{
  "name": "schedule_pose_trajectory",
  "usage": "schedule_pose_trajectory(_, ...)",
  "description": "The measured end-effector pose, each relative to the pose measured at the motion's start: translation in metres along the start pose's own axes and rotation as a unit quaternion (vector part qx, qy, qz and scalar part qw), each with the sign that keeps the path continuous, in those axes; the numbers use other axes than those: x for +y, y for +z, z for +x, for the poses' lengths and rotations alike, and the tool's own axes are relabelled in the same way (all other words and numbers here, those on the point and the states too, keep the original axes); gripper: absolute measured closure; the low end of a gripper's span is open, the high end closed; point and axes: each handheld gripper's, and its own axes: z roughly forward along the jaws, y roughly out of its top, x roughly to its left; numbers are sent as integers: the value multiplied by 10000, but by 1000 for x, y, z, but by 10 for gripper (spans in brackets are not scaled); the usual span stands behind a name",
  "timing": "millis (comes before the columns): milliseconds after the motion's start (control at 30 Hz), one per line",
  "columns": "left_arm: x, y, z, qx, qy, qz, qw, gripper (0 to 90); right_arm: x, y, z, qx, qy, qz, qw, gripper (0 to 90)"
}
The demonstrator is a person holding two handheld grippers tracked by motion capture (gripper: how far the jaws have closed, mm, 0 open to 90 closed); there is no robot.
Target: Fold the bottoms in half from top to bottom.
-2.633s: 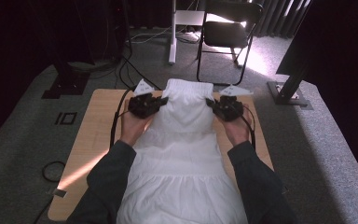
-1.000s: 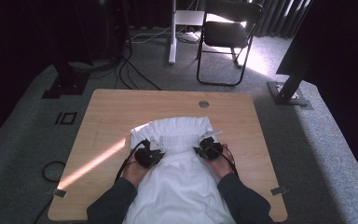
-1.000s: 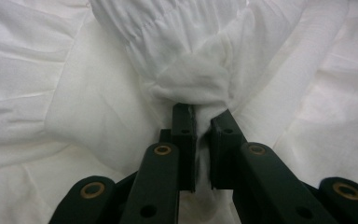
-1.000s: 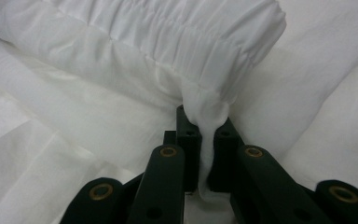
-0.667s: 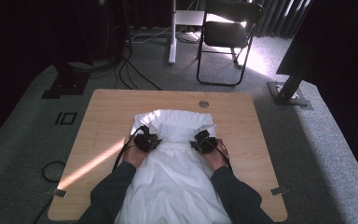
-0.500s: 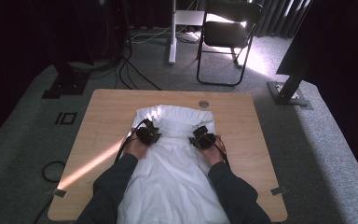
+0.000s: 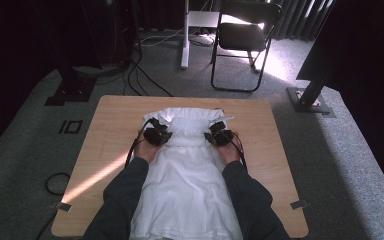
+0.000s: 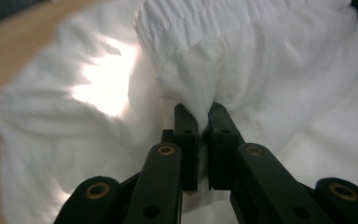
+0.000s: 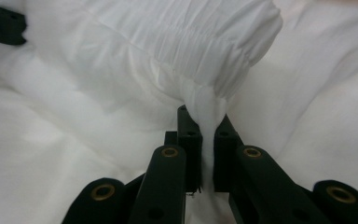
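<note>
A white garment (image 7: 185, 175) with a gathered band lies lengthwise on the wooden table (image 7: 105, 125), its near end hanging toward the person. My left gripper (image 7: 158, 134) is shut on a pinch of the gathered white cloth (image 8: 186, 88), and its jaws have just been closing a little tighter on it. On the other side of the cloth, my right gripper (image 7: 219, 136) is shut on a fold below the gathered band (image 9: 205, 46). Both pinches rise between the black jaw tips (image 8: 198, 109) (image 9: 204, 114). The doubled-over part of the garment (image 7: 190, 122) lies just past both grippers.
A black folding chair (image 7: 240, 40) and a white post (image 7: 184, 35) stand on the grey carpet beyond the table. Cables (image 7: 145, 80) trail on the floor at the far left, a black stand base (image 7: 310, 97) at the right. A sunlit streak (image 7: 95, 177) crosses the table's left side.
Both grippers have moved away from the person toward the table's far edge and slightly up, carrying the pinched cloth. The folded top part now lies farther up the table.
</note>
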Motion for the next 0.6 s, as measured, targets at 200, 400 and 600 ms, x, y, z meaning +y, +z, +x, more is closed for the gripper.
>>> schedule_pose_trajectory(200, 32, -69, -6, -83, 1, -1046, 9945, 853, 26, -68, 7, -20, -428, -875, 9952, 860)
schedule_pose_trajectory(400, 49, -130, -31, -189, 421, -1601, 9860, 852, 43, -132, 10, 117, -497, -1637, 9852, 859)
schedule_pose_trajectory(600, 9, -142, -45, -469, 592, -1422, 9869, 847, 9, -151, 29, 401, -844, -1451, 9850, 858)
